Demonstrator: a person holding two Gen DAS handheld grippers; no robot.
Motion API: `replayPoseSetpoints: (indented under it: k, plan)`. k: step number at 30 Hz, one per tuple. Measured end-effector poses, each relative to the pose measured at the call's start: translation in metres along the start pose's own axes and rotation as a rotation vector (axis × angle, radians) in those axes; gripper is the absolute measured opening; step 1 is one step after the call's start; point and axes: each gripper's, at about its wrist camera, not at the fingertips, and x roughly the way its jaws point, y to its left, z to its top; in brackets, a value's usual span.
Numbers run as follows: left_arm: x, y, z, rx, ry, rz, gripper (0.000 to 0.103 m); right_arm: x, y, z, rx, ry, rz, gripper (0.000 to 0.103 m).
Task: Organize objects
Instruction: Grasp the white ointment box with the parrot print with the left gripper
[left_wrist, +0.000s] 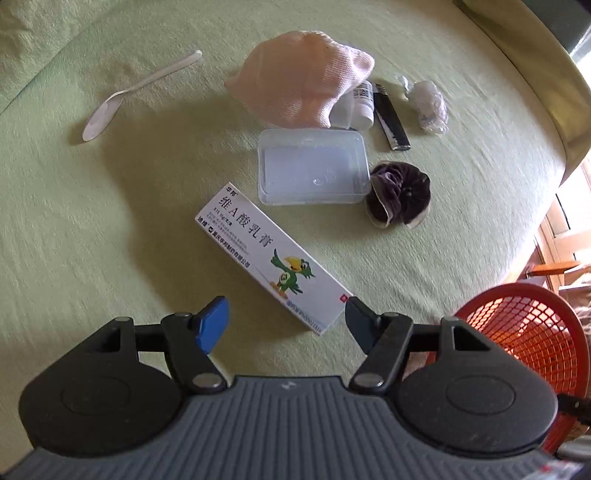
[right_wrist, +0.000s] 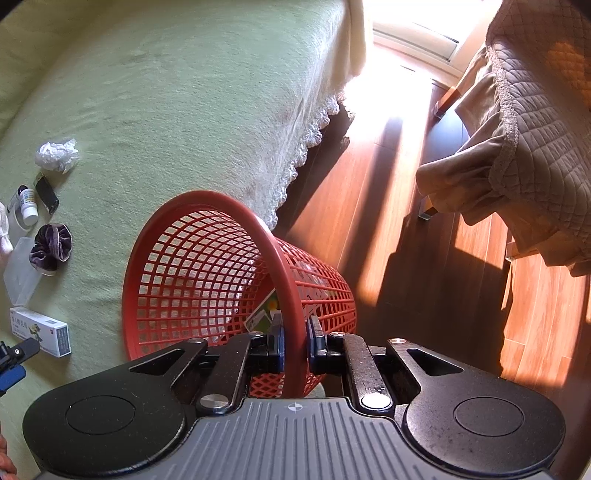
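Left gripper (left_wrist: 286, 319) is spread wide, empty, hovering over the near end of the ointment box (left_wrist: 269, 254) on the green bedspread (left_wrist: 92, 240). One fingertip sits just beside the box's near corner; the other is well off to the side, so the box is not centred between the jaws.

Right gripper (right_wrist: 294, 349) is pressed together on the rim of the red basket (right_wrist: 207, 266), holding it tilted at the bed edge with the mouth facing the clutter. Something card-like already lies inside.

Landmark is the clear plastic case (left_wrist: 314, 166):
- ointment box just beside it on the gripper side
- dark scrunchie (left_wrist: 399, 199) touching its corner
- pink knit cloth (left_wrist: 306, 77) behind it
- small white bottle (left_wrist: 364, 105) and black lighter (left_wrist: 391, 118) behind, near the cloth
- crumpled plastic wrap (left_wrist: 428, 103) beyond the lighter
- white spoon (left_wrist: 110, 107) well apart

Risks:
- Box lies diagonal to the jaws, so closing now would likely catch a corner and spin or squirt it away.
- The soft bedspread could bunch into the pinch.
- Basket hangs partly over the floor on a rim-only grip; it may twist, slip or spill.
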Motion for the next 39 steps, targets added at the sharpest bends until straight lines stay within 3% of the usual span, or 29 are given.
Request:
replayPoseSetpoints:
  k: [5, 10, 18, 26, 34, 39]
  plan:
    - [0.018, 0.008, 0.015, -0.106, 0.021, -0.033, 0.065, 0.001, 0.000, -0.001, 0.014, 0.006, -0.007, 0.008]
    - [0.032, 0.010, 0.024, -0.110, 0.034, -0.019, 0.059, 0.002, 0.000, -0.001, 0.027, 0.012, -0.015, 0.008]
    - [0.033, 0.024, 0.018, 0.030, 0.048, 0.032, 0.036, 0.002, 0.001, -0.001, 0.026, 0.011, -0.017, 0.008]
    - [0.031, 0.024, 0.008, 0.166, 0.056, 0.100, 0.033, 0.001, 0.001, -0.003, 0.024, 0.012, -0.013, 0.008]
    - [0.013, 0.010, -0.002, 0.233, 0.040, 0.098, 0.032, 0.002, 0.001, -0.005, 0.016, 0.007, -0.008, 0.008]
    - [-0.008, -0.010, -0.005, 0.286, 0.029, 0.058, 0.032, 0.001, 0.002, -0.004, 0.004, 0.002, -0.006, 0.008]
